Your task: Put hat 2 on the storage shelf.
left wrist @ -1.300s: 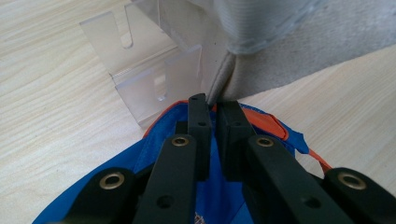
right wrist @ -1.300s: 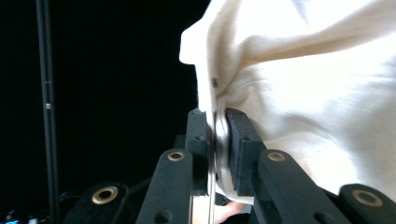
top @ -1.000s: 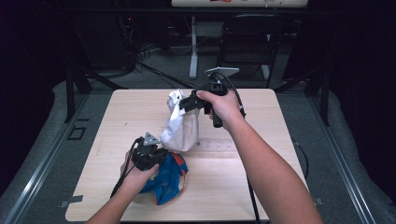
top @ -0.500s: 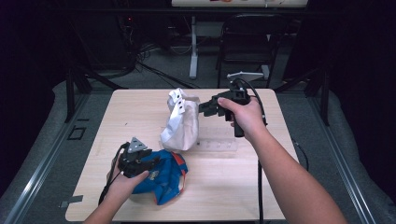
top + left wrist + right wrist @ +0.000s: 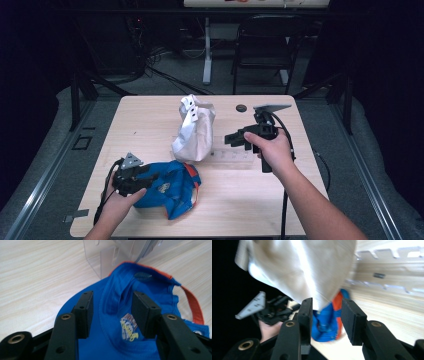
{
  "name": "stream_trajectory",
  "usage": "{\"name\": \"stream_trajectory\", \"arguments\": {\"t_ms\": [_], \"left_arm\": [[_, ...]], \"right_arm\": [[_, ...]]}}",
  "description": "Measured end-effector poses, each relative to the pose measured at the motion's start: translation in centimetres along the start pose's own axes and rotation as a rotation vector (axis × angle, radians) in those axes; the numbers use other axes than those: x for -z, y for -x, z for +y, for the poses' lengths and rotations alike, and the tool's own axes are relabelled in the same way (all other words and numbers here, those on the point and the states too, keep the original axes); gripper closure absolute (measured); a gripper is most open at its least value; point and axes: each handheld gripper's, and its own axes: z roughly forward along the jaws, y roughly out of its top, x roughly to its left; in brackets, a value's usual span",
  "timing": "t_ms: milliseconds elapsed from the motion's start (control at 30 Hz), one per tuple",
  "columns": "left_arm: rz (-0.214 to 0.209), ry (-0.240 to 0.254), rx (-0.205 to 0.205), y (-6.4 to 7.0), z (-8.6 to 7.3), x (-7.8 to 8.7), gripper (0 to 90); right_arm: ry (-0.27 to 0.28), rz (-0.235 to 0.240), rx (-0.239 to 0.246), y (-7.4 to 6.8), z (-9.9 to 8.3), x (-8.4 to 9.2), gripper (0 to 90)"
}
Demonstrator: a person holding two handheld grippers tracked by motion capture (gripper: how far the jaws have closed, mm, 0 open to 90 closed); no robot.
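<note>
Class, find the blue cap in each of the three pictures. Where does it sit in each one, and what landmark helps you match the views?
High view: the blue cap lies at lower left of centre, on the table by the left gripper.
Left gripper view: it spreads across the lower middle, under the open jaws.
Right gripper view: it is at lower centre, seen between the jaws.
Shared landmark: the clear plastic rack.

Blue fabric cap with orange trim: yellow-and-white embroidered logo, lettering too small and blurred to read. No other text legible.
</note>
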Motion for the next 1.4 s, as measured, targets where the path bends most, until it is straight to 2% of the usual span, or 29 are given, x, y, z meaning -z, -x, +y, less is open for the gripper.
{"name": "stream_trajectory", "arguments": {"t_ms": [33,200,233,300,400,433,567,633,667,733,900,1033,1067,1100,1300,1367,1400], "left_arm": [[0.001,-0.007,0.000,-0.1,-0.3,0.1,55.2],[0.003,-0.003,0.008,-0.3,-1.3,0.0,55.3],[0.002,-0.001,0.008,-0.3,-1.5,0.1,55.2],[0.001,0.016,0.013,-0.4,-1.9,0.2,53.3],[-0.001,0.034,0.014,-0.6,-2.6,0.2,52.0],[0.001,0.037,0.015,-0.7,-2.9,0.1,51.5],[-0.003,0.037,0.031,-0.9,-3.7,-0.1,51.0],[0.000,0.029,0.019,-0.9,-4.0,-0.2,51.0],[0.004,0.020,0.006,-0.8,-4.3,-0.4,51.0],[0.003,0.018,0.000,-0.7,-4.5,-0.5,51.0],[0.002,0.025,0.003,-0.7,-4.5,-0.6,49.2],[0.012,0.020,0.002,-0.6,-4.7,-0.8,49.0],[0.008,0.016,0.000,-0.7,-4.7,-0.8,49.0],[0.009,0.015,-0.002,-0.7,-4.7,-0.9,49.0],[0.018,-0.004,-0.009,-0.8,-4.9,-1.0,49.0],[0.017,-0.002,-0.008,-0.7,-4.9,-1.1,49.0],[0.017,0.004,-0.011,-0.7,-4.9,-1.1,49.0]], "right_arm": [[-0.001,-0.025,0.021,0.7,-0.9,-0.4,62.3],[0.009,-0.046,0.035,1.5,-2.4,-1.2,62.4],[0.011,-0.045,0.038,1.6,-2.6,-1.4,62.4],[0.005,-0.059,0.073,1.7,-3.6,-2.0,62.4],[0.002,-0.066,0.085,1.7,-4.3,-2.5,62.3],[0.019,-0.075,0.083,1.6,-4.7,-3.0,62.4],[-0.006,-0.089,0.121,2.0,-6.0,-4.7,62.5],[-0.010,-0.092,0.126,2.1,-6.2,-5.0,62.6],[-0.023,-0.092,0.133,2.5,-6.7,-5.9,63.3],[-0.029,-0.094,0.138,2.9,-7.0,-6.5,64.1],[-0.027,-0.080,0.134,4.0,-7.9,-7.8,64.2],[-0.030,-0.039,0.131,4.9,-9.1,-9.3,63.3],[-0.047,-0.035,0.146,5.1,-9.3,-9.6,63.2],[-0.041,-0.016,0.139,5.3,-9.9,-10.4,62.4],[-0.064,0.017,0.156,5.8,-10.7,-12.3,60.9],[0.038,0.032,0.140,5.7,-11.1,-13.7,60.1],[0.024,0.041,0.153,5.9,-11.1,-14.1,59.9]]}}
